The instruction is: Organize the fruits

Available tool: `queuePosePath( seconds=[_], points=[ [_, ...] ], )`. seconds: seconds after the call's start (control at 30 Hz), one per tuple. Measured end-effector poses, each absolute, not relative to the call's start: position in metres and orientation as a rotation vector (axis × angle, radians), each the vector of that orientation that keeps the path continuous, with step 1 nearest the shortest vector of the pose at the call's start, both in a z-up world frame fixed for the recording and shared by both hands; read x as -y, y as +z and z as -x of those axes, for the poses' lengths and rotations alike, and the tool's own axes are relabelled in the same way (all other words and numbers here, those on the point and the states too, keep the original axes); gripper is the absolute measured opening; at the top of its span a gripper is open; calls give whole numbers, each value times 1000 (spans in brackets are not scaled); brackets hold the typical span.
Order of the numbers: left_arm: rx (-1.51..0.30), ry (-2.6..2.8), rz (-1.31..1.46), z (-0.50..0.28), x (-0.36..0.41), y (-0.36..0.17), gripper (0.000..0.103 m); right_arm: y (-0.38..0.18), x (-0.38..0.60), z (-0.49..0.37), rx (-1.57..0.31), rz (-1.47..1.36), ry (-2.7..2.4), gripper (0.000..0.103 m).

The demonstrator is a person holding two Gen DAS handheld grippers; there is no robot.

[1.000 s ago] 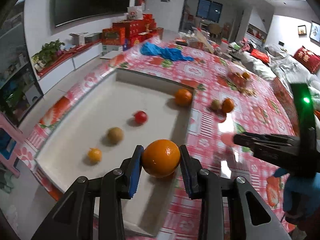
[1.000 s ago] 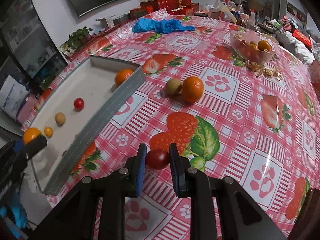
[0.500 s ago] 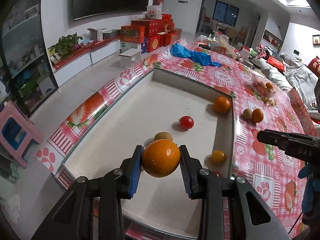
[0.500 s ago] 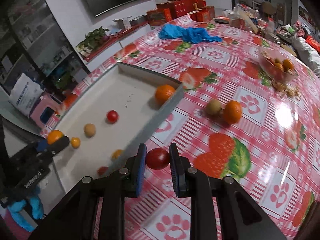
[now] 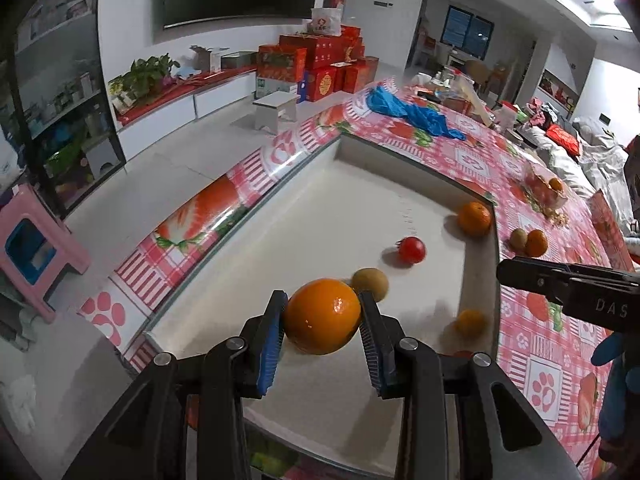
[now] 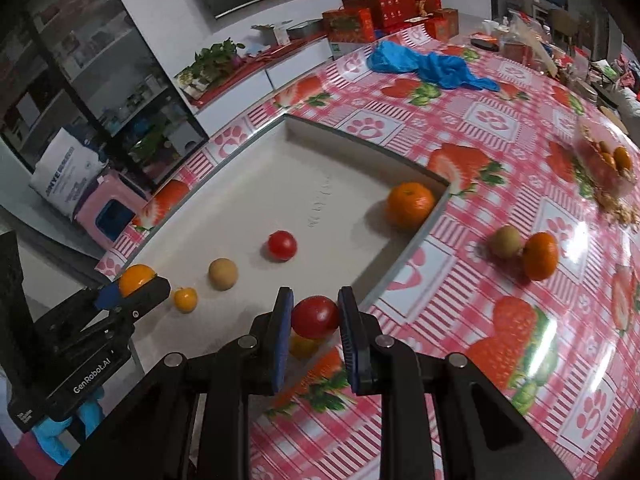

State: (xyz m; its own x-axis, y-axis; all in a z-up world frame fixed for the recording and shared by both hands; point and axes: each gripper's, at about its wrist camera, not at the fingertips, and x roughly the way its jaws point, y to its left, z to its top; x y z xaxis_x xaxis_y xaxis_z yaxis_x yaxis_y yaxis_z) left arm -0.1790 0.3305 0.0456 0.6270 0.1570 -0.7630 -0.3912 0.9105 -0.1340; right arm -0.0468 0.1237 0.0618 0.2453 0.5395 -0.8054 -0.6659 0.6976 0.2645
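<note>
My left gripper (image 5: 322, 318) is shut on a large orange (image 5: 322, 315) and holds it above the near end of the grey tray (image 5: 352, 204). My right gripper (image 6: 314, 320) is shut on a red tomato (image 6: 315, 317) over the tray's near right edge (image 6: 404, 252). In the tray lie an orange (image 6: 410, 205), a tomato (image 6: 282, 245), a kiwi (image 6: 223, 274) and a small yellow fruit (image 6: 185, 300). Another small yellow fruit (image 6: 304, 345) shows below the held tomato. A kiwi (image 6: 506, 242) and an orange (image 6: 541, 255) sit together on the tablecloth.
A blue cloth (image 6: 428, 66) lies at the table's far end. A clear bag of fruit (image 6: 604, 160) sits at the far right. A pink stool (image 5: 36, 248) and a white stool (image 5: 276, 110) stand on the floor left of the table.
Both grippers have moved left towards the tray's near end, each still holding its fruit. The right gripper now sits over the tray's edge instead of the tablecloth.
</note>
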Motion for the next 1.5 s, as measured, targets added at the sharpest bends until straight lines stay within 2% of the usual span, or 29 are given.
queuePosePath(
  seconds=[0.4, 0.47, 0.5, 0.53, 0.57, 0.6, 0.77, 1.3, 1.5],
  points=[
    [-861, 317, 294, 177, -327, 37, 38, 53, -143, 50, -1076, 162, 858, 27],
    [-864, 317, 292, 176, -328, 37, 38, 54, -142, 50, -1074, 156, 856, 41],
    [-867, 321, 288, 176, -328, 37, 44, 56, -141, 50, -1069, 151, 853, 46],
    [-866, 326, 287, 177, -328, 38, 64, 57, -139, 50, -1063, 148, 849, 57],
    [-852, 339, 288, 179, -328, 40, 73, 59, -137, 50, -1055, 144, 844, 64],
    [-833, 354, 291, 182, -329, 43, 81, 60, -135, 50, -1049, 141, 842, 65],
    [-813, 377, 311, 189, -338, 50, 81, 66, -123, 46, -1038, 109, 825, 79],
    [-823, 454, 330, 202, -347, 48, 81, 37, -57, 36, -1069, 147, 630, 90],
    [-814, 481, 357, 208, -353, 53, 81, 22, -27, 35, -1077, 154, 550, 91]
  ],
)
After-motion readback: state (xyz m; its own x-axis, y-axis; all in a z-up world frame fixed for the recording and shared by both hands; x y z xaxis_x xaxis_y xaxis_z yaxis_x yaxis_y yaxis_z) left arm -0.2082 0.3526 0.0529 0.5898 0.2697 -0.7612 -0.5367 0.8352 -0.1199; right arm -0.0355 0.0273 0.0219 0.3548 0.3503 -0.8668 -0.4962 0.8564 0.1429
